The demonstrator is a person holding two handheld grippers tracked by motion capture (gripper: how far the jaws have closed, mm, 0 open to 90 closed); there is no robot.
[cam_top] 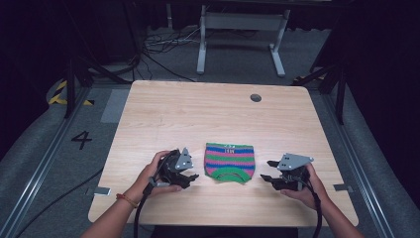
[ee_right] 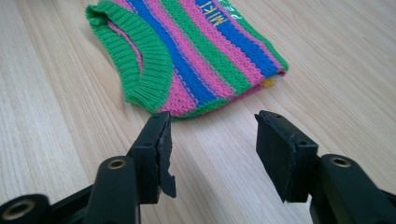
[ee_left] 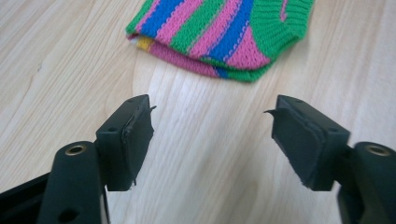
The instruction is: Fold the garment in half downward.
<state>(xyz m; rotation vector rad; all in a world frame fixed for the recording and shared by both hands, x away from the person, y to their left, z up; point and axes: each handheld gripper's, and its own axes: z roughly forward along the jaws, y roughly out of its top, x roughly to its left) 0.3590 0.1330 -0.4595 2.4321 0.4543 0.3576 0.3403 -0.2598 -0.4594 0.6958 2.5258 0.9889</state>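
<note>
- Small folded knit garment with green, pink and blue stripes and a green ribbed collar (cam_top: 229,162) lying flat on the pale wooden table (cam_top: 198,119), between both tools.
- Left gripper (cam_top: 190,177) released, jaws spread wide, empty; garment's folded edge (ee_left: 196,63) just ahead of the jaws, apart from them.
- Right gripper (cam_top: 268,170) released too, jaws parted, nothing held; collar corner (ee_right: 144,88) just ahead of its left jaw.
- Likely step: approaching for a two-sided pinch.
- Best kept low, one jaw sliding under the edge, all layers pinched together.
- Risk: catching only the top layer, fold opening.
</note>
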